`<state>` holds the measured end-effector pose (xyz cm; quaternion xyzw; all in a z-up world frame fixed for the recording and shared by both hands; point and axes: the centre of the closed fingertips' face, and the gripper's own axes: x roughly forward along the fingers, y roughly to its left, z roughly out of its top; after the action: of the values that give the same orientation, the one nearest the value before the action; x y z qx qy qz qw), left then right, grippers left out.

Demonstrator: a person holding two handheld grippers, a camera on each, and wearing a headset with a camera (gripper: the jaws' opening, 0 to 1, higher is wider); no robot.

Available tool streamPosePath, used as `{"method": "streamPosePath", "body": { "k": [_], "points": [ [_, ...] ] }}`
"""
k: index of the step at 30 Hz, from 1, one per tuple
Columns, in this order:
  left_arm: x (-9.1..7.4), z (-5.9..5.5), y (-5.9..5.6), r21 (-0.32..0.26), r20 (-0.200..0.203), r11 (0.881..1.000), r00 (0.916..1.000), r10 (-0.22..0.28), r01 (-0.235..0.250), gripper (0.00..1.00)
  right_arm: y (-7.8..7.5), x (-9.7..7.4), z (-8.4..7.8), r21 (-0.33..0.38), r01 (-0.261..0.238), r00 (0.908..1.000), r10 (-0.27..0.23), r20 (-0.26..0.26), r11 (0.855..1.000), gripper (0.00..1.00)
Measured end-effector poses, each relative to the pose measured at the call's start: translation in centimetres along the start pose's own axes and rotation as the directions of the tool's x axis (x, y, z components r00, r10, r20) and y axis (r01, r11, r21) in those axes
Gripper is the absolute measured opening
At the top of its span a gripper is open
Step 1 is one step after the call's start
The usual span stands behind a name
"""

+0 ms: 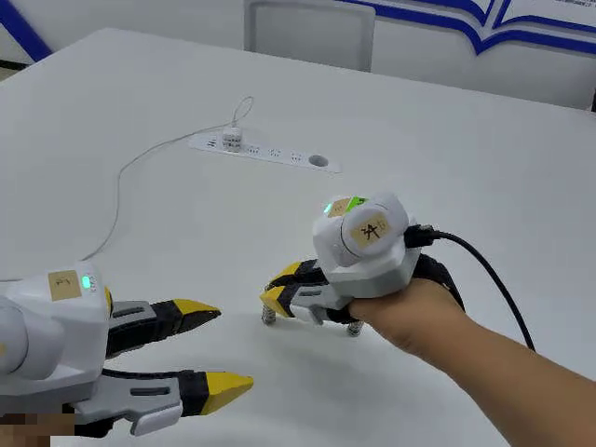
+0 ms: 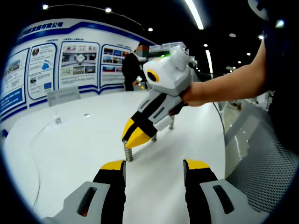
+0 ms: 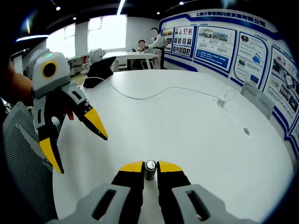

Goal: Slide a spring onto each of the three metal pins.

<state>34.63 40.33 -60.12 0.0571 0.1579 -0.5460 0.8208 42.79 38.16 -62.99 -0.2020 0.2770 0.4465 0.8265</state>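
Note:
My right gripper is held low over the white table, its yellow tips down on the leftmost metal pin. Its jaws are shut on the spring at the top of that pin. Spring coils show under its tips. Two more upright pins stand behind it, one under the hand. My left gripper hovers open and empty a short way left of the pins, pointing at them.
A white power strip with a plugged charger and a thin cable lies further back on the table. A chair stands at the far edge. A black cable trails from the right gripper.

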Motion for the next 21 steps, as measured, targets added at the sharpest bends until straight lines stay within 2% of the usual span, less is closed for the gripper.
{"method": "streamPosePath", "body": {
  "k": [13, 21],
  "points": [
    [0.1, 0.0, 0.1, -0.003, 0.002, 1.000, 1.0000, 0.001, -0.001, 0.51, 0.1, 0.2, -0.7, 0.016, -0.003, 0.9999, 0.004, -0.015, 1.000, 0.15],
    [0.1, 0.3, 0.1, 0.002, 0.005, 1.000, 1.0000, -0.001, 0.001, 0.52, 0.1, -0.9, -1.0, 0.036, 0.011, 0.9999, -0.011, -0.008, 0.999, 0.16]
  ]
}}
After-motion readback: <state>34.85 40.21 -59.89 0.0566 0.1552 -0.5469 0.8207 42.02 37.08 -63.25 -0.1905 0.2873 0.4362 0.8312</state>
